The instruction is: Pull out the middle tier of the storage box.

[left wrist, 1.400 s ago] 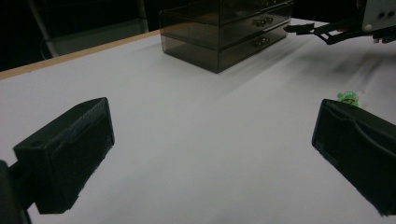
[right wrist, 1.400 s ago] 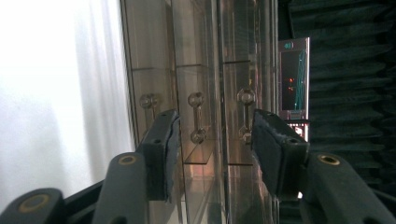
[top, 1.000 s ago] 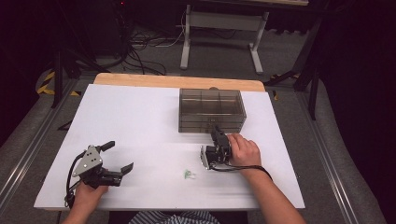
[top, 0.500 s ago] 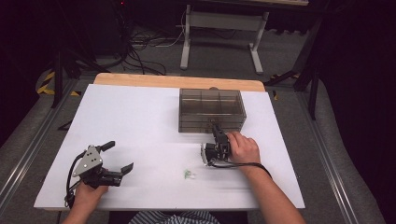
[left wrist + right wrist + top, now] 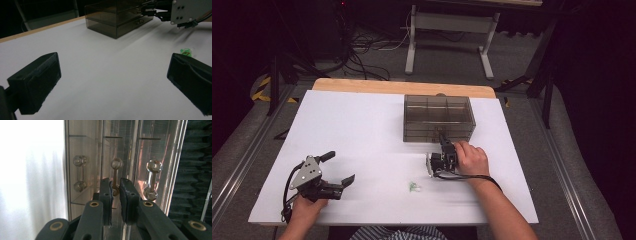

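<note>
Right gripper point(image 5: 115, 195) had just been closing on the middle handle point(image 5: 115, 176) of the drawer box point(image 5: 439, 118) near the table's far edge. Left gripper point(image 5: 113, 83) rested wide open, empty, near the front-left corner.

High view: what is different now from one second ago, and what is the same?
The right hand-held gripper has edged slightly toward the clear drawer box, and its jaws have just been closing around the middle drawer handle, now nearly pinching it. The left hand-held gripper has stayed in place with its jaws wide apart. The box and the small green item on the white table have not moved.
</note>
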`<action>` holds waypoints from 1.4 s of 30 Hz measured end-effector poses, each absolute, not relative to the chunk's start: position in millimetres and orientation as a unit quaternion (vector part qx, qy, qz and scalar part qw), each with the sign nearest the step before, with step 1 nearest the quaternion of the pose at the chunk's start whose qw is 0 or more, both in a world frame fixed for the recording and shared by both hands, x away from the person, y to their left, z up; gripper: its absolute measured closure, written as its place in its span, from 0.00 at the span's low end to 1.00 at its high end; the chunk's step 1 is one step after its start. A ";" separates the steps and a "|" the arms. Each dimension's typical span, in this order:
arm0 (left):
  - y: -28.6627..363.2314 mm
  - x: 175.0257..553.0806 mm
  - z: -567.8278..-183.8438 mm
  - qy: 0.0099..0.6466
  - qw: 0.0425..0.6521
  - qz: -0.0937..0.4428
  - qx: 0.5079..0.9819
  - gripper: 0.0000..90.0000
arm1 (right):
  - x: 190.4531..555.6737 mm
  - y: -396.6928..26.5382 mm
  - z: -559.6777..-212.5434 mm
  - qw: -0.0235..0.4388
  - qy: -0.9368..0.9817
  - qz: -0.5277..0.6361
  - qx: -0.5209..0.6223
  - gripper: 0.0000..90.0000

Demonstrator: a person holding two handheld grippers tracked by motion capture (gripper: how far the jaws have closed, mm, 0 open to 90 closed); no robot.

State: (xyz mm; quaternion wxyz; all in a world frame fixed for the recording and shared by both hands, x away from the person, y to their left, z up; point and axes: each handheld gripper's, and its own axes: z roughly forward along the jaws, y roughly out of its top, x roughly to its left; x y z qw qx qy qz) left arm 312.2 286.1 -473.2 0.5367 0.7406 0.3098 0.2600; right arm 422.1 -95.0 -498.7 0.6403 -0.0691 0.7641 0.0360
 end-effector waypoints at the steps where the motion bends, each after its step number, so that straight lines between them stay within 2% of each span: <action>1: 286.1 312.2 -473.3 0.310 0.537 0.260 0.740 0.00 | 422.1 -95.0 -498.7 0.640 0.764 0.037 -0.068 0.90; 28: 285.8 312.3 -473.5 0.312 0.538 0.258 0.740 0.00 | 395.5 -102.1 -488.7 0.622 0.778 0.080 -0.050 0.90; 42: 285.8 312.2 -473.5 0.312 0.537 0.259 0.739 0.00 | 388.9 -110.8 -478.7 0.591 0.793 0.144 -0.036 0.82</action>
